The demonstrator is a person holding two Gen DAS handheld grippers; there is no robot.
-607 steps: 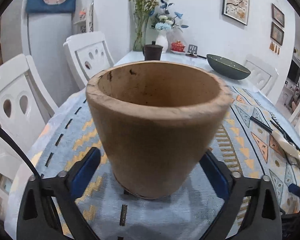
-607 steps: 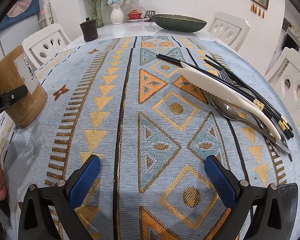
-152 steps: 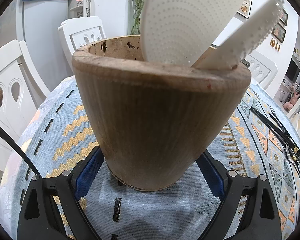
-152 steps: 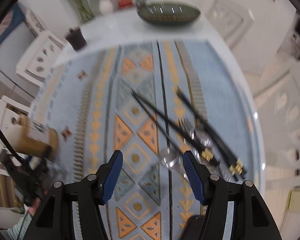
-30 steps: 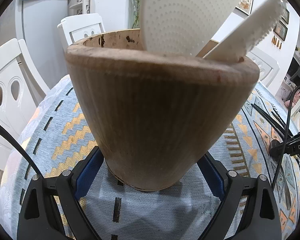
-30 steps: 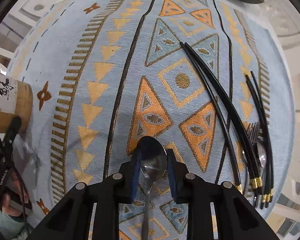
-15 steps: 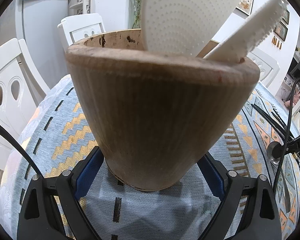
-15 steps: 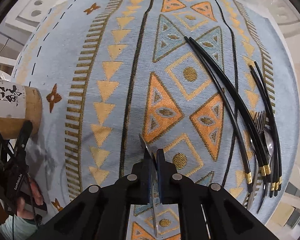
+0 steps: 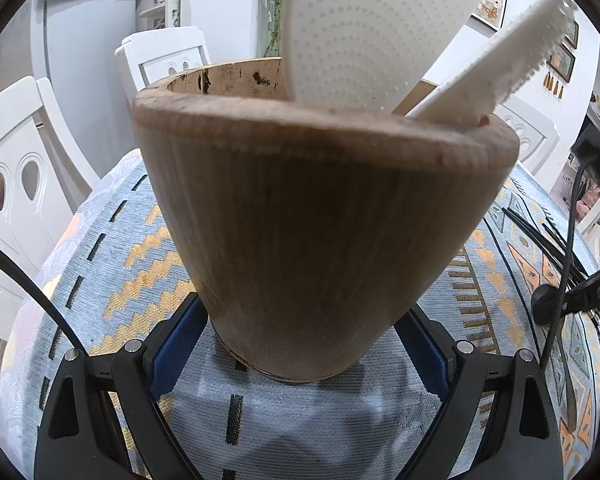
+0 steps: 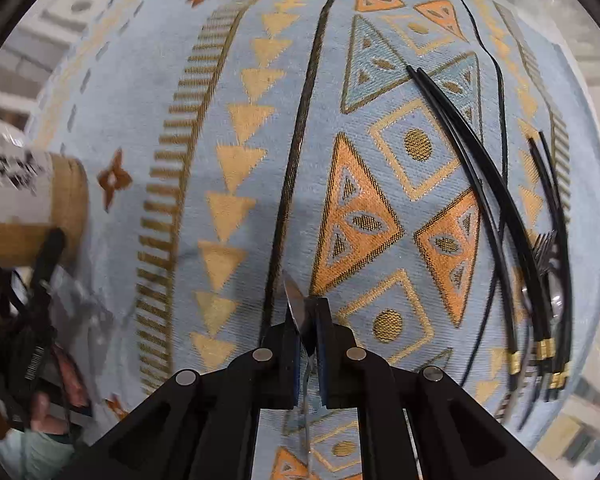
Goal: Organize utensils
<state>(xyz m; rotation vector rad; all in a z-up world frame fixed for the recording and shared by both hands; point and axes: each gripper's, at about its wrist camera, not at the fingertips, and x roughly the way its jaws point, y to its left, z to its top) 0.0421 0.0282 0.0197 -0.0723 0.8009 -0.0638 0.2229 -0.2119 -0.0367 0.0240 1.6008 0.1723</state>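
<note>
Now, right tool (image 10: 306,330) pinching one spoon (image 10: 296,304), left tool (image 9: 300,340) clamping one holder (image 9: 320,220), two white utensils (image 9: 364,32) inside

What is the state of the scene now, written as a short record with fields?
left tongs: shut on the tapered brown wooden holder
holder contents: white dotted plastic rice paddle, white serrated plastic knife
right tongs: shut on the shiny metal spoon, bowl on edge
left on the patterned blue tablecloth: black chopsticks, metal fork
</note>
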